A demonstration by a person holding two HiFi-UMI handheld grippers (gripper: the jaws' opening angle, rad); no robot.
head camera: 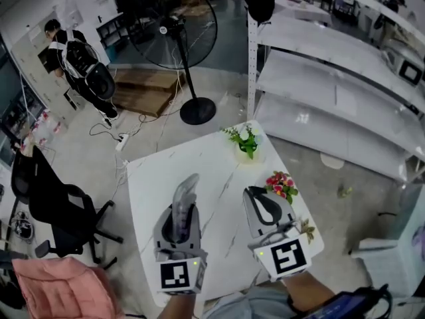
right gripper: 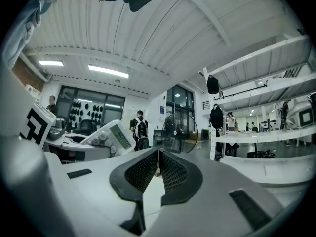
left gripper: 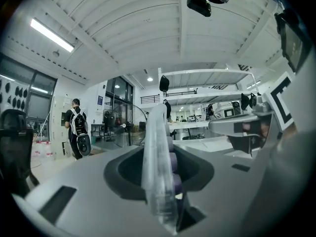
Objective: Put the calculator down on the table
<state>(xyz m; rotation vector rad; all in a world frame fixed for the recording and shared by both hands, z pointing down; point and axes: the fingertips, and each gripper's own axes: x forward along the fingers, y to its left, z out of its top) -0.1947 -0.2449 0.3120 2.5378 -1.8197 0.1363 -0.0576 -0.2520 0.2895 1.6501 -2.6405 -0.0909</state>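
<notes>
Left hand-held gripper (left gripper: 158, 171) clamps clear-cased calculator (left gripper: 155, 132) w/ purple keys (left gripper: 171, 158), edge-up; right hand-held gripper (right gripper: 158, 154) clenched, empty.

The calculator (left gripper: 157, 174) clamped in the left tongs (left gripper: 159, 149) looks like pale, half-translucent plastic, smooth and slightly glossy, with rounded lilac keys. Those tongs are matt grey plastic lined with smooth dark rubbery pads (left gripper: 123, 169). The right tongs (right gripper: 158, 163) carry dark gridded liners (right gripper: 174, 174) with a fine mesh texture. Beneath both, the worktop (head camera: 199, 168) is smooth, white and faintly grey-veined, like marble.
</notes>
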